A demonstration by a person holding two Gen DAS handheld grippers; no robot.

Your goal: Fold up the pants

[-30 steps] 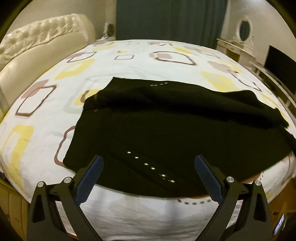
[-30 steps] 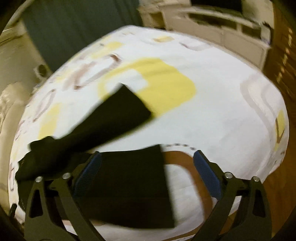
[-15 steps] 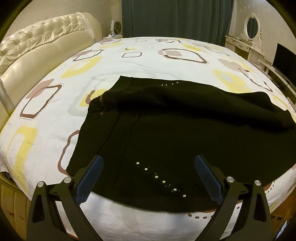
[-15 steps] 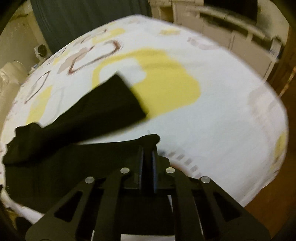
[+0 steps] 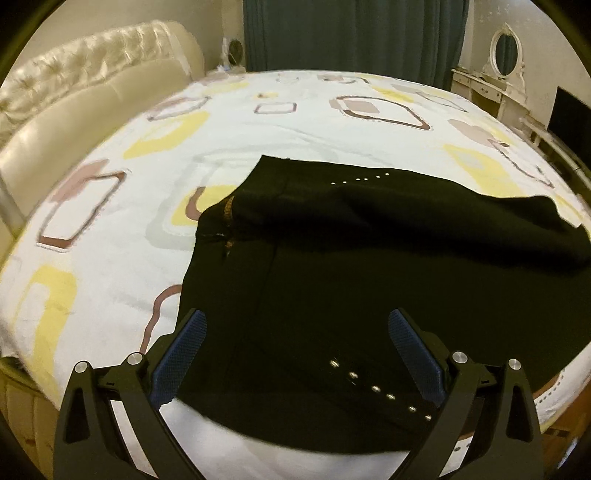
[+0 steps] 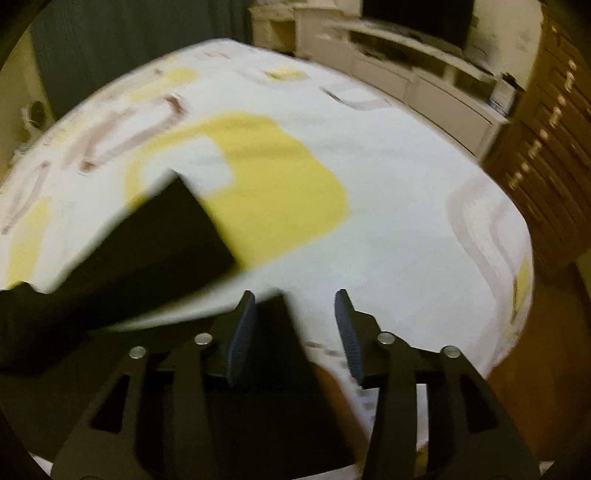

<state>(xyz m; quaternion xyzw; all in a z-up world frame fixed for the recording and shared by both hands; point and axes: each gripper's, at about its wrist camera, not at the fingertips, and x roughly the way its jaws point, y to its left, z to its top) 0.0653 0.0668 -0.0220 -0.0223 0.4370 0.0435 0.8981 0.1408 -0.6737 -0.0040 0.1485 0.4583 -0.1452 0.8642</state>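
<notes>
Black pants lie spread on the bed, waistband at the left, with rows of small metal studs near the front edge and on the far leg. My left gripper is open and empty, hovering over the near waist part. In the right wrist view, which is blurred, the two leg ends lie on the sheet. My right gripper is partly open, and the corner of the near leg hem lies loose between its fingers.
The bed sheet is white with yellow and brown shapes. A cream headboard is at the left. Dark curtains, a white dresser with mirror and a wooden cabinet stand around the bed.
My right gripper, shut on the near leg hem half a second ago, has opened partway and let it go. My left gripper has moved closer over the waist, still open.
</notes>
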